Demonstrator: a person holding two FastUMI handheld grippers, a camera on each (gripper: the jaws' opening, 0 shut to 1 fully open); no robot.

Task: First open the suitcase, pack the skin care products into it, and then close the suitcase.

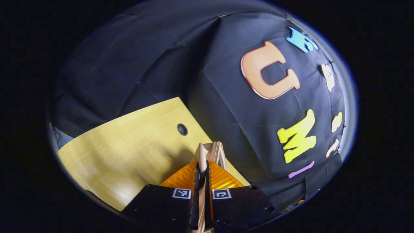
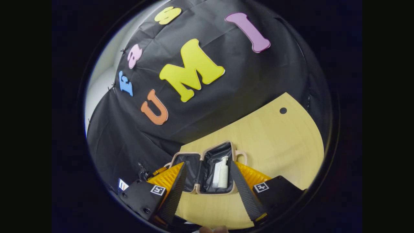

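Two of the three steps look done, as far as I can judge: the suitcase (image 2: 207,170) lies open near the surface's (image 2: 278,142) far edge, close to the wall, and two pale bottles (image 2: 221,176) lie side by side in its right half, next to the handle (image 2: 242,156); the left half looks bare, though its lining is dark and hard to read; closing is what remains. The right gripper (image 2: 207,187) hovers in front of the case with its fingers (image 2: 242,187) wide apart, touching nothing. In the left gripper view the left gripper (image 1: 201,181) has its fingers (image 1: 196,181) almost together, clamped on a thin pale edge that I take to be the rim of the case (image 1: 210,152), seen edge-on near the surface's (image 1: 129,142) far corner; that suggests the lid is in hand for closing, though I cannot tell which half it holds.
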